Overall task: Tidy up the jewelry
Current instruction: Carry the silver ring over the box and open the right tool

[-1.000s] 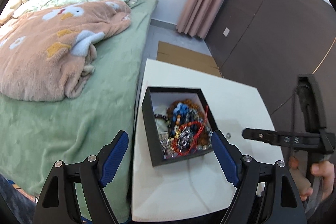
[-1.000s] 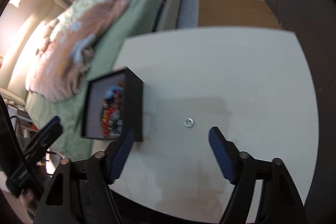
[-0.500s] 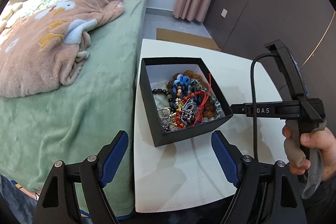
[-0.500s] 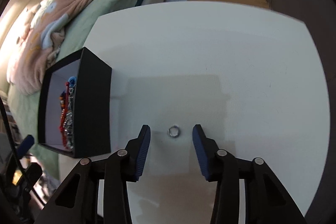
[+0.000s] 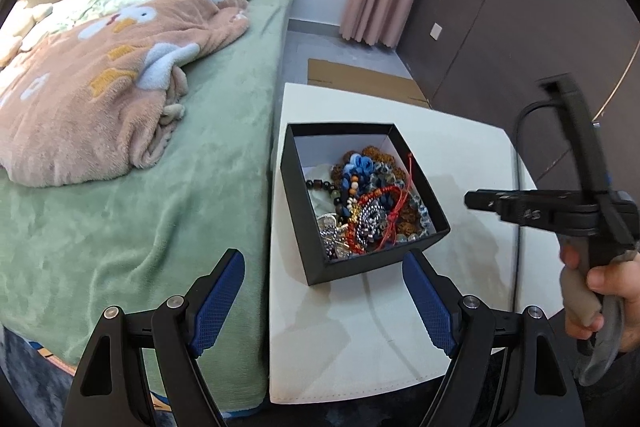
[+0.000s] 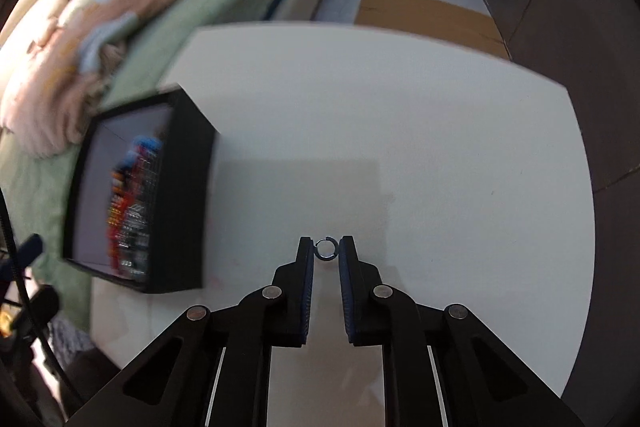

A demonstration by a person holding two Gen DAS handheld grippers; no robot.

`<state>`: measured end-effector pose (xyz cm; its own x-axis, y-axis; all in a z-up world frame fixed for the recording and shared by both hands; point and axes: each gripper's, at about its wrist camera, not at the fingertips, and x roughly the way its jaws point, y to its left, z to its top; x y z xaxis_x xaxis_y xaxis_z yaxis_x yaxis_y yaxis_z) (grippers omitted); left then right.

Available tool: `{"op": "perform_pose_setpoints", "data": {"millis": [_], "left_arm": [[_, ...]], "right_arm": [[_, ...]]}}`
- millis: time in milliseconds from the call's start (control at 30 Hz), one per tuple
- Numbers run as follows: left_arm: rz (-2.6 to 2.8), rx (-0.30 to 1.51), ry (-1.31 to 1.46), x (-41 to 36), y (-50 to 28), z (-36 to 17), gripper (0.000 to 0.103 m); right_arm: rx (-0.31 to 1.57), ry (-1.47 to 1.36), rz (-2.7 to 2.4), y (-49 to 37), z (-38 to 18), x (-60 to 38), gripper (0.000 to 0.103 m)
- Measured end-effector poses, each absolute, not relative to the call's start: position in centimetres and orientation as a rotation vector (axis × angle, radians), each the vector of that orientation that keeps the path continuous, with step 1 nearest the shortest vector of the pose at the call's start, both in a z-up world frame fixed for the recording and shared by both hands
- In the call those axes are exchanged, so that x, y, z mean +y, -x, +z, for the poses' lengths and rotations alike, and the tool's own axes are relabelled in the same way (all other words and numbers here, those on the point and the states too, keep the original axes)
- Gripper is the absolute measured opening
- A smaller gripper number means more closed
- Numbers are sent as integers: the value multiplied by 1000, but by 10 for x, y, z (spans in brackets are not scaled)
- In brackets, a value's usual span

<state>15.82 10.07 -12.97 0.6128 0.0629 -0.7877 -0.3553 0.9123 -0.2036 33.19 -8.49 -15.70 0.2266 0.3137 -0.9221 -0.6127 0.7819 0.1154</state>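
Note:
A small silver ring (image 6: 327, 249) sits between the tips of my right gripper (image 6: 326, 250), whose jaws have closed onto it just above the white table (image 6: 400, 131). A black open box (image 5: 352, 267) on the table holds a tangle of bead bracelets, red cord and silver pieces (image 5: 368, 203); it also shows blurred in the right wrist view (image 6: 180, 195), left of the ring. My left gripper (image 5: 324, 301) is open and empty, hovering in front of the box's near corner. The right gripper shows in the left wrist view (image 5: 480, 201), right of the box.
A bed with a green cover (image 5: 120, 227) and a pink blanket (image 5: 100, 79) borders the table's left side. A dark cabinet wall (image 5: 500, 7) stands at the right. Flat cardboard (image 6: 424, 15) lies on the floor beyond the table.
My right gripper closed from wide open onto the silver ring. My left gripper moved closer to the box and stayed open.

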Motion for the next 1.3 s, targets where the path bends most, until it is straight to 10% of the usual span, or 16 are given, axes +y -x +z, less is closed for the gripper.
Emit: {"op": "perform_pose_setpoints", "data": {"millis": [900, 933, 1033, 1300], "left_arm": [[353, 816, 341, 133, -123, -83, 82], [358, 811, 342, 135, -122, -81, 82], [366, 797, 354, 138, -117, -75, 82], [352, 784, 363, 134, -111, -70, 82]], "right_arm": [[1031, 46, 1016, -287, -67, -6, 14], [1044, 51, 1025, -286, -70, -4, 16], [1108, 40, 1004, -292, -80, -2, 66], [1085, -54, 974, -297, -69, -36, 69]]}}
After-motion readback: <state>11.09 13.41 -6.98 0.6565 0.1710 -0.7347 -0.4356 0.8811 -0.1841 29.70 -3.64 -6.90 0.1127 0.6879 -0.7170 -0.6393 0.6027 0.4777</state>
